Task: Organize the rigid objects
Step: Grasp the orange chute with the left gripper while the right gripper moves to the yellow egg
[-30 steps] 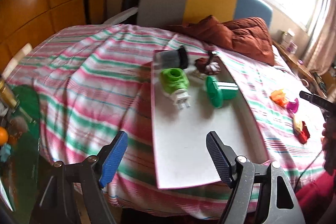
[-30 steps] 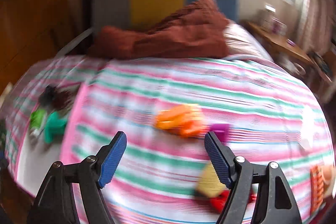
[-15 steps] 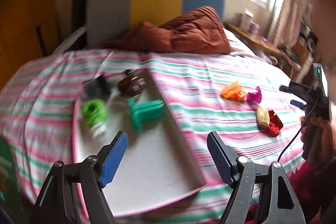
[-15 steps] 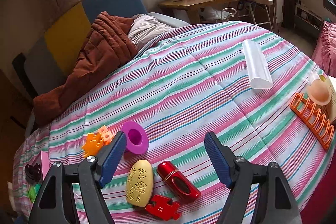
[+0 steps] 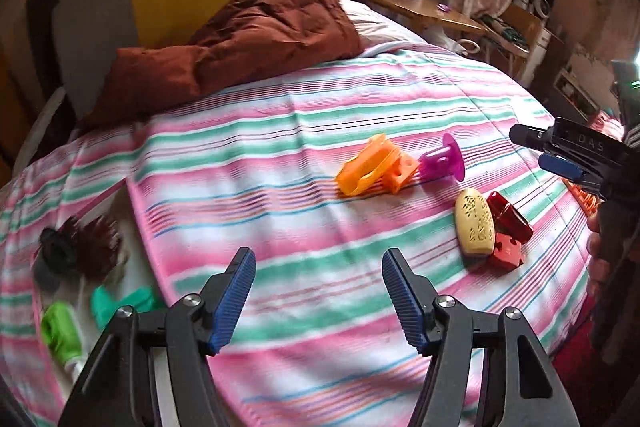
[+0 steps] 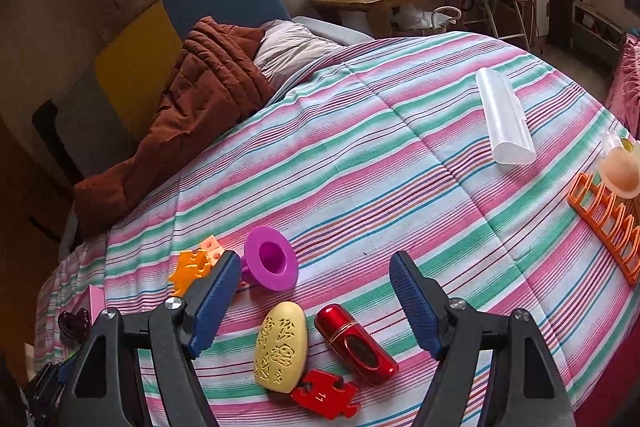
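On the striped bedspread lie an orange piece, a purple spool, a yellow oval block, a red cylinder and a red puzzle piece. My left gripper hovers short of them. Its jaws are closing with nothing between them. My right gripper stands open just above the yellow oval block and the red cylinder, holding nothing. The purple spool sits by its left finger. In the left wrist view the right gripper comes in from the right edge.
A white tray at the left holds green pieces and a dark brown one. A white tube, an orange rack and a peach cup lie at the right. A brown quilt is heaped by the headboard.
The left wrist view has swung from the white tray to the loose pieces on the right, and its jaws have narrowed. The right wrist view swung right earlier and has since held still.
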### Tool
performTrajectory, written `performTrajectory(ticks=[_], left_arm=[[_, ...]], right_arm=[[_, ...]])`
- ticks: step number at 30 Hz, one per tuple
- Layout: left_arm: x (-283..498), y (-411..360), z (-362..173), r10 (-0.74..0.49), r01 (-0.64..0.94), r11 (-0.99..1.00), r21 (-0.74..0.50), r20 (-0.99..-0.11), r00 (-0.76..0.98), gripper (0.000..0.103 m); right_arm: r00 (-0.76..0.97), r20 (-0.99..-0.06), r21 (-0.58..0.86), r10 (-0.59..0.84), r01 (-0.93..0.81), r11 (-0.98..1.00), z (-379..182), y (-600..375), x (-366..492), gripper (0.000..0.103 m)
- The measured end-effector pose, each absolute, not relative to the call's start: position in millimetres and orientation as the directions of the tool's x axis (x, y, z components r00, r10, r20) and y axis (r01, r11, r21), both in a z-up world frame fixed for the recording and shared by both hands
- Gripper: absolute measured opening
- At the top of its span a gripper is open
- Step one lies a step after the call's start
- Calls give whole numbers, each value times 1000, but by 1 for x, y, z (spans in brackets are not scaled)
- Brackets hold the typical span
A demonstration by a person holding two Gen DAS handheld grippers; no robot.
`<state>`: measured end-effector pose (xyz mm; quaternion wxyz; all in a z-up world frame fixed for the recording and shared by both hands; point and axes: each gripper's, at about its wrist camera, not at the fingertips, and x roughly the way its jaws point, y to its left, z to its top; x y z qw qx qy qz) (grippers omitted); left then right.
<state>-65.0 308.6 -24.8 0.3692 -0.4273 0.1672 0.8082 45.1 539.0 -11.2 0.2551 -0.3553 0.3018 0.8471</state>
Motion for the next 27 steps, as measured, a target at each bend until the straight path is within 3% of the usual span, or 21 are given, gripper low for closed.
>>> performTrajectory(ticks=[11, 20, 21, 22, 23, 27], left_arm=[[-101, 388, -59, 446, -841, -541, 17, -842, -304, 68], [-128, 420, -79, 504, -852, -516, -90, -836, -217, 67], [-130, 421, -79, 519, -847, -517, -123, -832, -196, 54], [-133, 420, -78, 542, -843, -510, -173, -825, -159, 35], [-133, 420, -77, 553, -838, -506, -203, -822, -135, 27], [-124, 409, -81, 551, -830, -515, -214, -824, -130, 26]], right_arm=[[-635, -753, 393, 174, -646, -654, -14, 549, 49, 78], [-633, -760, 400, 146, -633, -663, -18, 546, 44, 78], [-633, -761, 402, 144, -633, -661, -18, 546, 43, 78], [-633, -761, 403, 143, -634, -660, -19, 547, 43, 78], [-630, -763, 400, 145, -637, -660, -19, 547, 43, 78], [-627, -765, 403, 145, -643, -652, -20, 549, 43, 78]])
